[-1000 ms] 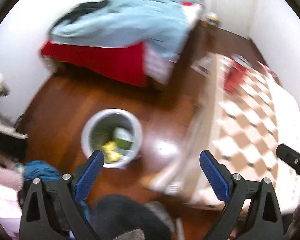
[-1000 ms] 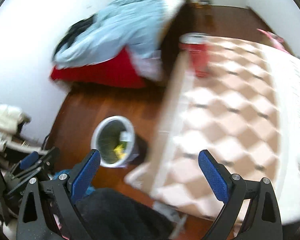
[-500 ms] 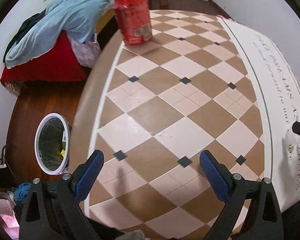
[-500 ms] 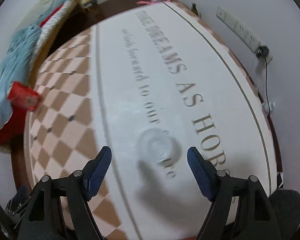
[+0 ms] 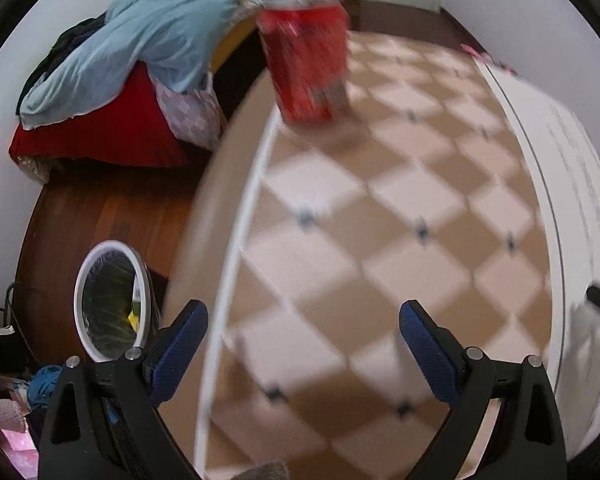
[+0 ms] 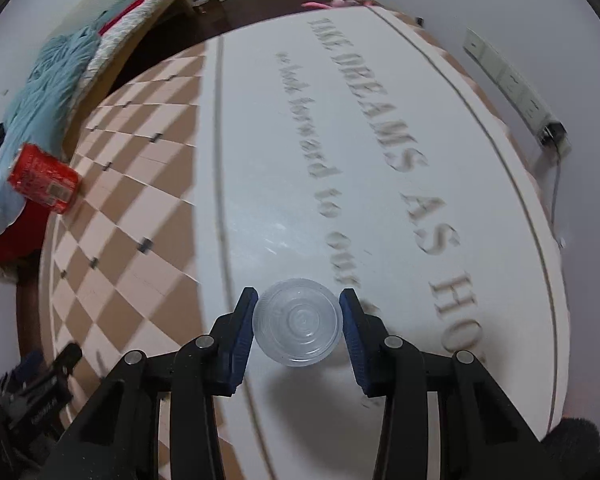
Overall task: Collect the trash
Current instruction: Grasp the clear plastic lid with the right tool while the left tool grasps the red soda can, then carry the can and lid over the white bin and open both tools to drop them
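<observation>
A clear plastic cup sits between the pads of my right gripper, whose jaws press on both its sides over the white part of the table. A red can stands near the table's far left edge; it also shows in the right wrist view. My left gripper is open and empty above the checkered part of the table, well short of the can. A white trash bin with a liner and some trash stands on the wooden floor left of the table.
A bed with a light blue blanket and red sheet lies beyond the bin. A power strip hangs on the wall to the right of the table. Clutter lies on the floor at lower left.
My right gripper has closed in around the clear cup, which now sits between its pads. My left gripper has moved closer to the red can, still open.
</observation>
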Tool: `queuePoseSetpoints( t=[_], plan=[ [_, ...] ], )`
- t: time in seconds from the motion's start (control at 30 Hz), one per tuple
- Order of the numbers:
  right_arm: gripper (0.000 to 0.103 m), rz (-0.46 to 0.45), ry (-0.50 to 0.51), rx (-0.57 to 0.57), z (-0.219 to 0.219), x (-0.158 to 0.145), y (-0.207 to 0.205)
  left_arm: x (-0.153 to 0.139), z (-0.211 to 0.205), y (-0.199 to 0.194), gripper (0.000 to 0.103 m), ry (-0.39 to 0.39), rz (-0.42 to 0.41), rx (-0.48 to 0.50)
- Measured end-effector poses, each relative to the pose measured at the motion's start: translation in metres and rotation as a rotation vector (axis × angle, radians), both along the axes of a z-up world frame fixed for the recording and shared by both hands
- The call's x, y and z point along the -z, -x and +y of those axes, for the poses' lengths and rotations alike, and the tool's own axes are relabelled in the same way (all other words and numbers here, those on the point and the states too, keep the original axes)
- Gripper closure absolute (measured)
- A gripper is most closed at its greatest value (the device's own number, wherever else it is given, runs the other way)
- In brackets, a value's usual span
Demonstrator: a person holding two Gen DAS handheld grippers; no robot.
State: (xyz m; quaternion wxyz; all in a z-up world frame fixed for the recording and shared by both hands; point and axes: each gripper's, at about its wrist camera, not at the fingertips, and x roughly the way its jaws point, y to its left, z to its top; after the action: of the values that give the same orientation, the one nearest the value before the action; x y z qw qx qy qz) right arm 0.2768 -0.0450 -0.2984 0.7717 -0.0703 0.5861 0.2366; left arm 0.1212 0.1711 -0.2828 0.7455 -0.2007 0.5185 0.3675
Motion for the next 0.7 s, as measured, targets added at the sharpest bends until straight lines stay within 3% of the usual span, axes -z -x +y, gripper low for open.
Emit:
queuePoseSetpoints(
  t=[0.23, 0.53, 0.57, 0.6, 0.63, 0.7],
  plan=[
    [0.059, -0.020, -0.028, -0.078, 0.078, -0.014, -0.020, -0.031, 0.066, -0.048, 0.005, -0.099, -0.057, -0.032],
    [0.059, -0.009, -0.019, -0.122, 0.159, -0.008, -0.053, -0.015, 0.106, -0.086, 0.006, -0.063, -0.080, -0.019],
    [0.059, -0.006, -0.019, -0.122, 0.163, -0.006, -0.055, -0.014, 0.107, -0.088, 0.011, -0.065, -0.085, -0.019],
    [0.059, -0.004, -0.017, -0.124, 0.167, -0.005, -0.056, -0.014, 0.107, -0.089, 0.030, -0.066, -0.094, -0.014],
    [0.059, -0.002, -0.014, -0.126, 0.170, -0.004, -0.057, -0.015, 0.109, -0.090, 0.041, -0.064, -0.100, -0.009],
    [0.059, -0.002, -0.010, -0.130, 0.173, -0.002, -0.057, -0.016, 0.110, -0.091, 0.040, -0.071, -0.105, -0.007]
  ],
)
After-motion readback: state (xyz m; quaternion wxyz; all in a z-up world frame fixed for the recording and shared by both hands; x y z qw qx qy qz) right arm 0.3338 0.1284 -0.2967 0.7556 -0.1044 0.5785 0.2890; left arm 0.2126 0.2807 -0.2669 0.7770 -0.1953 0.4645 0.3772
